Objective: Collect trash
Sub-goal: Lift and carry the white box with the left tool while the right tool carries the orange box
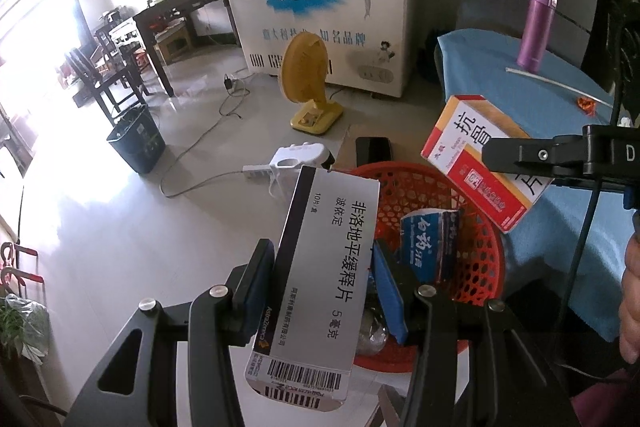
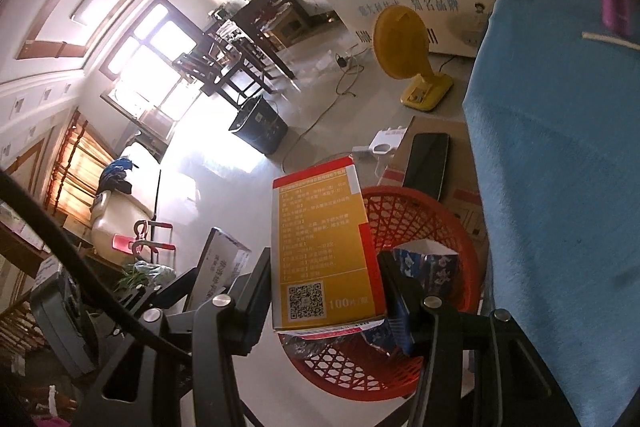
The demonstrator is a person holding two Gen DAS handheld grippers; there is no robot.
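Red plastic mesh basket (image 1: 476, 259), standing on the pale floor; taken here as the landmark for every entry, listed left to right.

Far left of the basket: dark waste bin (image 1: 137, 139) on the floor, well apart from it.

Left, over the basket's near rim: left gripper (image 1: 324, 291), clenched on a white medicine box (image 1: 320, 279) printed with black characters and a barcode, its blue pads pressed to both sides.

Behind the basket: yellow desk fan (image 1: 308, 83), white chest freezer (image 1: 320, 23), white power strip (image 1: 292, 163), black phone (image 1: 374, 151) on cardboard.

Inside the basket: blue-and-white carton (image 1: 430, 247), crumpled, with other scraps beneath that are too hidden to identify.

Above the basket's right rim: right gripper (image 2: 324, 287), grasping a red-and-orange medicine box (image 2: 320, 247), tilted.

Right of the basket: blue-covered table (image 1: 576, 211), just beside it, bearing a purple flask (image 1: 536, 27) and a white strip (image 1: 536, 77).
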